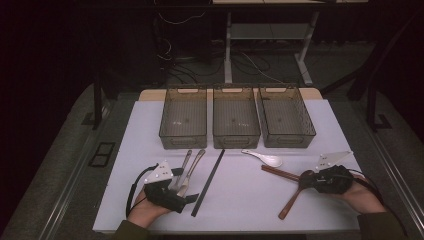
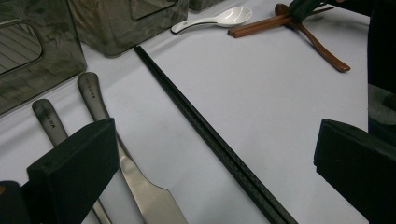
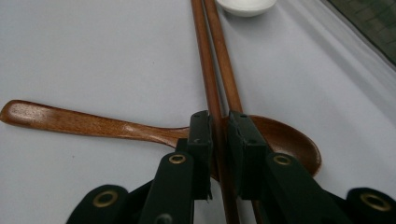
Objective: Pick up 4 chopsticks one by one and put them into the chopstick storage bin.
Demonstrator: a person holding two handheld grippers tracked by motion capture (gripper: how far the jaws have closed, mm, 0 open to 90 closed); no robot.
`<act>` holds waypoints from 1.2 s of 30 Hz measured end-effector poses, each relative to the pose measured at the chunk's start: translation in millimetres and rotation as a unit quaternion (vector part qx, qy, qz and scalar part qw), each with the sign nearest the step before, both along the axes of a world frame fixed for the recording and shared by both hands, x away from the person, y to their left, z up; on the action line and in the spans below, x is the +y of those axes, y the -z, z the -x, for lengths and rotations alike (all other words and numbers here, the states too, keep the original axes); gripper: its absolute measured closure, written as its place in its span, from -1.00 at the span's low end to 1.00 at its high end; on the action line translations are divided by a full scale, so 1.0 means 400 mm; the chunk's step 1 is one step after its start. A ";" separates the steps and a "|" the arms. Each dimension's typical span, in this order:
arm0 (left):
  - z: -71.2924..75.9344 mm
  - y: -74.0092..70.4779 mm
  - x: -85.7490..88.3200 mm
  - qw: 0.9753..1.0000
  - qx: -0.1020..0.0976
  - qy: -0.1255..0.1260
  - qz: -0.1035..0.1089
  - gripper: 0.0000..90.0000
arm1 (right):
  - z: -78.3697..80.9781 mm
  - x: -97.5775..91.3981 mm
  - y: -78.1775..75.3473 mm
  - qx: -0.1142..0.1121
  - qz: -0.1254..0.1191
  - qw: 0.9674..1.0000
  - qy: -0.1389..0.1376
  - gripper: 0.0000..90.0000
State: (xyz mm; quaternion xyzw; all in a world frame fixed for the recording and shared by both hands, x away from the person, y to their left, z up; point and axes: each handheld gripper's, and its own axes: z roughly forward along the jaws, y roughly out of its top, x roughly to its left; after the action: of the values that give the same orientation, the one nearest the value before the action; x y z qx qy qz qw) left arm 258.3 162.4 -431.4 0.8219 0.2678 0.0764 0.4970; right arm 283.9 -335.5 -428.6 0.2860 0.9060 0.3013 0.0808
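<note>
My right gripper (image 1: 304, 176) (image 3: 220, 126) is shut on a pair of brown wooden chopsticks (image 1: 278, 172) (image 3: 209, 56), which lie across the bowl of a wooden spoon (image 1: 291, 202) (image 3: 84, 122). My left gripper (image 1: 184, 186) (image 2: 215, 154) stands open and wide, low over the white mat. Between its jaws lie two metal utensil handles (image 1: 189, 165) (image 2: 100, 107) and a pair of black chopsticks (image 1: 209, 181) (image 2: 205, 133); its pads touch none of them. A white ceramic spoon (image 1: 265, 158) (image 2: 219, 18) rests just beyond the wooden chopsticks' tips.
Three smoky transparent bins (image 1: 183, 141) (image 1: 236, 141) (image 1: 287, 140) stand side by side at the back of the white mat (image 1: 240, 200). The mat's front edge runs just below both hands. Dark floor, cables and desk legs lie beyond the table.
</note>
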 end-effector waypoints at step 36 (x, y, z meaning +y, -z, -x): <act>0.000 0.000 0.000 1.000 0.001 0.002 -0.003 -1.00 | -0.003 -0.006 -0.009 0.015 -0.024 0.999 -0.015 0.86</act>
State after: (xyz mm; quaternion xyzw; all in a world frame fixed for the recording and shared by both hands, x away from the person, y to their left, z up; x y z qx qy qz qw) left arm 258.2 162.2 -431.5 0.8239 0.2662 0.0751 0.4947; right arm 285.2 -338.1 -425.0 0.2786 0.9040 0.3195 0.0554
